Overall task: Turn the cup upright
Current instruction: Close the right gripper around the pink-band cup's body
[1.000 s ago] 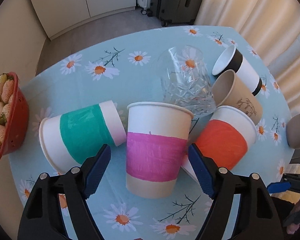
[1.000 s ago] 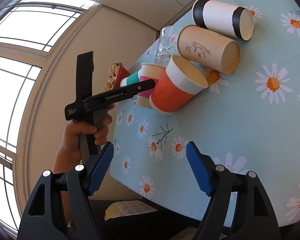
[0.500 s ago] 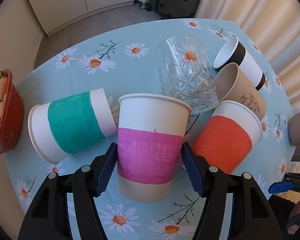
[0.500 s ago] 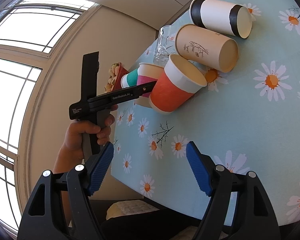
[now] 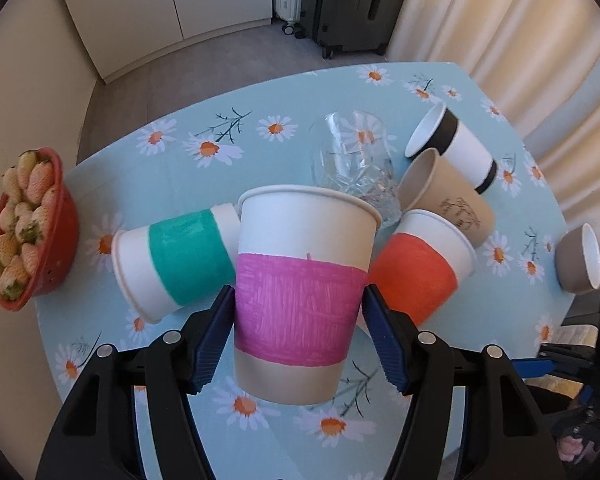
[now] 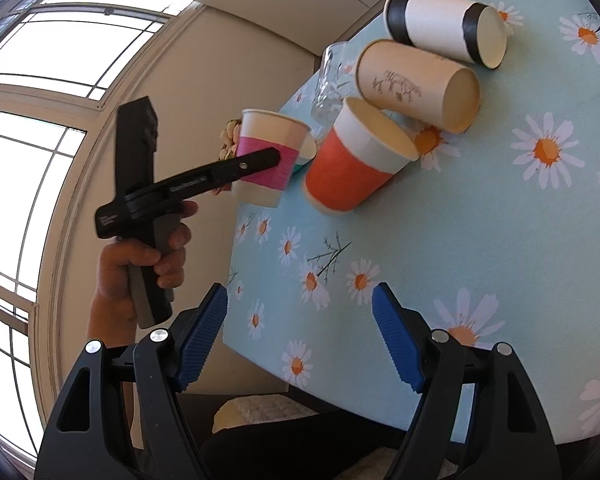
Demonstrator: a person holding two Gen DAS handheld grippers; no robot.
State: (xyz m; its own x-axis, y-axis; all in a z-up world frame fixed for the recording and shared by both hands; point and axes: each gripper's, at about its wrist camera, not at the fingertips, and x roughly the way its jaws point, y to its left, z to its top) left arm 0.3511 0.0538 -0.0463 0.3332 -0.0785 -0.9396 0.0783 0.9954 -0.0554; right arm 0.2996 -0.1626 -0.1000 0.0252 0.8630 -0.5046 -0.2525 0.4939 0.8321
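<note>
My left gripper (image 5: 298, 336) is shut on a white paper cup with a pink band (image 5: 300, 296). It holds the cup upright and clear of the table; the cup also shows in the right wrist view (image 6: 268, 160). A green-banded cup (image 5: 180, 260) and an orange-banded cup (image 5: 420, 268) lie on their sides on either side of it. My right gripper (image 6: 300, 336) is open and empty, off the table's near edge. The orange cup (image 6: 356, 160) lies ahead of it.
A clear cut glass (image 5: 356, 168), a brown paper cup (image 5: 448, 196) and a black-banded white cup (image 5: 456, 148) lie on the daisy tablecloth (image 5: 220, 120). A small grey cup (image 5: 580, 258) lies at the right edge. A red bowl of strawberries (image 5: 28, 228) stands at the left edge.
My left gripper has closed on the pink-banded cup and lifted it off the table. The right gripper has stayed open and nearly still.
</note>
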